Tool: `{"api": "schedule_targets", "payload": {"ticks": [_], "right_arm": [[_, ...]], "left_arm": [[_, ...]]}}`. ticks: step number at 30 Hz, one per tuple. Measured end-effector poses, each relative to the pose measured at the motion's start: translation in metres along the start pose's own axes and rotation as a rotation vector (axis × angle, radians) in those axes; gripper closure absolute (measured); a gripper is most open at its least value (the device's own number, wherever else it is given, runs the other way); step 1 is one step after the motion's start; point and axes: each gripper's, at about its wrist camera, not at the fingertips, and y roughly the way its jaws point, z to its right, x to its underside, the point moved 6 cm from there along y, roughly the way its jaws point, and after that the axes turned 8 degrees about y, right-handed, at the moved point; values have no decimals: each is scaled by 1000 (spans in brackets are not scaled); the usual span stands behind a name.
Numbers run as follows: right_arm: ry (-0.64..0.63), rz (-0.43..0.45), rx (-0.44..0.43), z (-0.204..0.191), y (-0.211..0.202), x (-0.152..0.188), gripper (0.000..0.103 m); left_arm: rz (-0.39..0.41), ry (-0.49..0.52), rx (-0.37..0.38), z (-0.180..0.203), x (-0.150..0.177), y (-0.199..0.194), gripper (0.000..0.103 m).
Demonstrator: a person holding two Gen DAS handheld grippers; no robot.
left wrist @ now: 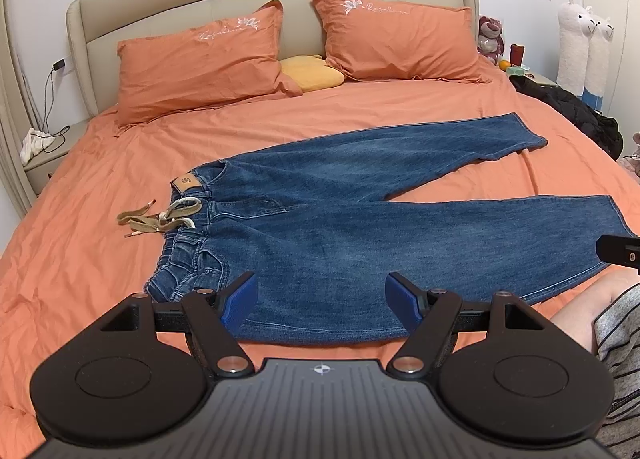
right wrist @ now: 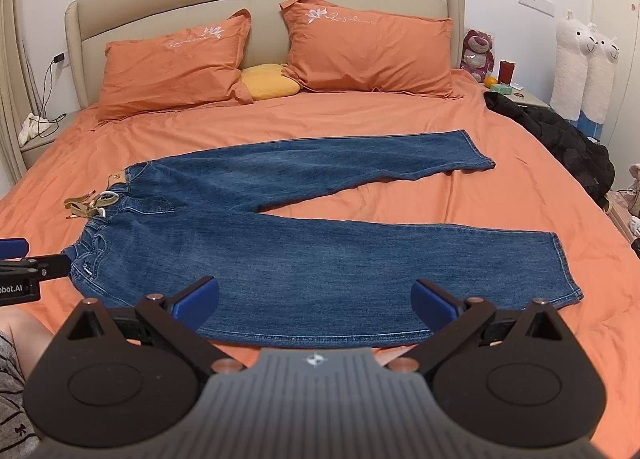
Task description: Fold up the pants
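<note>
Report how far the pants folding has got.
Done: the jeans lie spread flat on the orange bedsheet, legs splayed apart, waistband to the left. In hand: nothing; the left gripper and right gripper are both open at the near edge of the near leg. Left: every fold, starting with bringing one leg over the other.

Both tools look alike: the left gripper and the right gripper have matte black linkage arms, round black discs, copper-coloured pivot pins, blue finger pads and a ribbed grey body. Bare skin shows beside a grey black-striped garment.
</note>
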Motion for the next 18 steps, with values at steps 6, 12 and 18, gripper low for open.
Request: {"api": "schedule_targets", "payload": {"ticks": [6,12,18], "right_arm": [[-3,0,-4,-3,2,0,5],[-6,2,-6,-5,2,1,5],[-7,4,-10,-6,3,3,5]], "left_arm": [[-3,0,2,-2,1,1,18],[-4,-3,2,-2,2,1,18],[-4,-4,5,-2,2,1,18]]}}
